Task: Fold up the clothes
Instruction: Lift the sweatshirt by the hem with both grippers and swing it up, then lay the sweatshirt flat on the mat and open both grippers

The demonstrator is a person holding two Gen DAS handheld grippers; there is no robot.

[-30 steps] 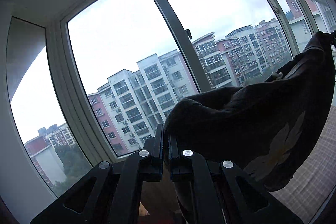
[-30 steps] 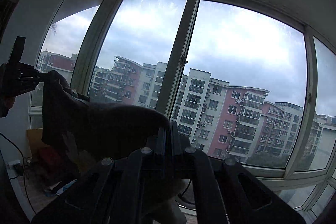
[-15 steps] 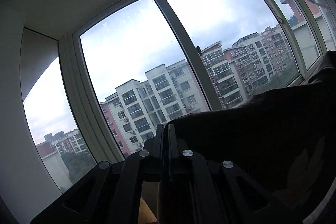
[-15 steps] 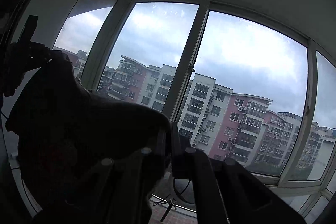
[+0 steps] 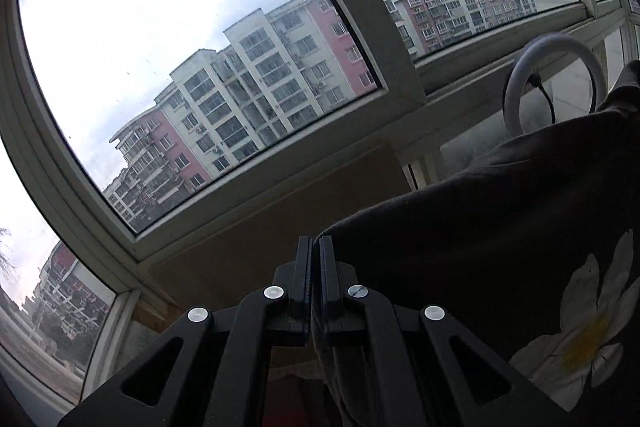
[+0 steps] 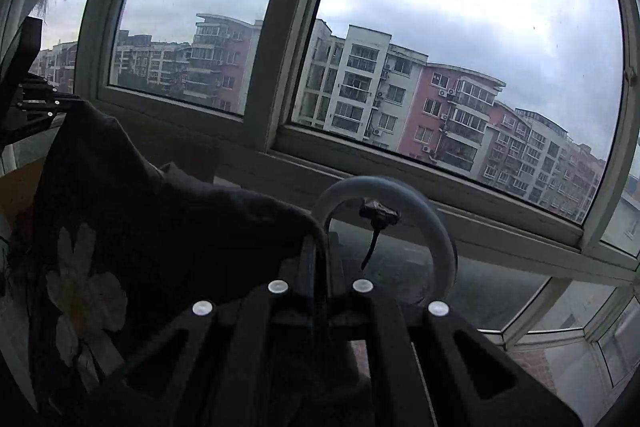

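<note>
Both grippers have tipped down since a second ago, so the ring light [image 6: 436,227] and window sill now show. Left gripper [image 5: 315,267] and right gripper [image 6: 318,267] each have their fingers clamped on an edge of the dark garment [image 5: 500,227], which hangs between them in the air, flower print facing out. No fold is visible; laying it flat and folding remain, I judge.
</note>
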